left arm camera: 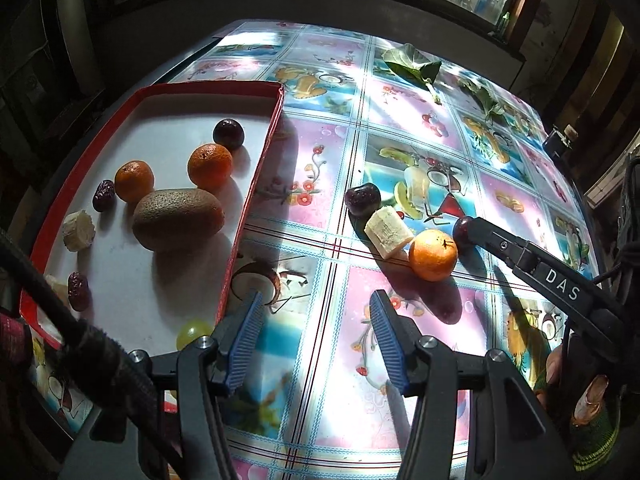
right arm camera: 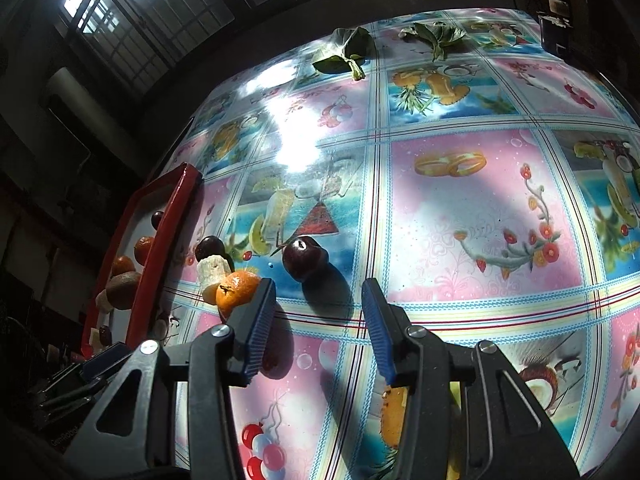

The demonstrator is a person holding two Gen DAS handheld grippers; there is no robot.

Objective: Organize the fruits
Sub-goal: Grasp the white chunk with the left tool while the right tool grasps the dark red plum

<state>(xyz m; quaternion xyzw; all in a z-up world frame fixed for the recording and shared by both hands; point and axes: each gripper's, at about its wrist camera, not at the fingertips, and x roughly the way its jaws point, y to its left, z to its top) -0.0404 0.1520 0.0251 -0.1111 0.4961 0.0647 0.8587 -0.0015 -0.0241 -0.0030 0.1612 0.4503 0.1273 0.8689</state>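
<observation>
A red-rimmed white tray (left arm camera: 262,152) on the left holds a kiwi (left arm camera: 178,218), two tangerines (left arm camera: 209,166), a dark plum (left arm camera: 228,134), dates, banana pieces and a green grape (left arm camera: 193,331). On the tablecloth lie a dark plum (left arm camera: 362,198), a banana piece (left arm camera: 387,231), a tangerine (left arm camera: 433,255) and a second dark plum (right arm camera: 305,258). My left gripper (left arm camera: 316,310) is open and empty, above the cloth beside the tray. My right gripper (right arm camera: 320,300) is open and empty, just short of that plum; its finger (left arm camera: 520,256) reaches the plum in the left wrist view.
Green leaves (left arm camera: 412,66) lie at the far side of the table, also in the right wrist view (right arm camera: 346,54). The fruit-print tablecloth (right arm camera: 480,216) stretches to the right. A dark wall and windows stand behind the table's far edge.
</observation>
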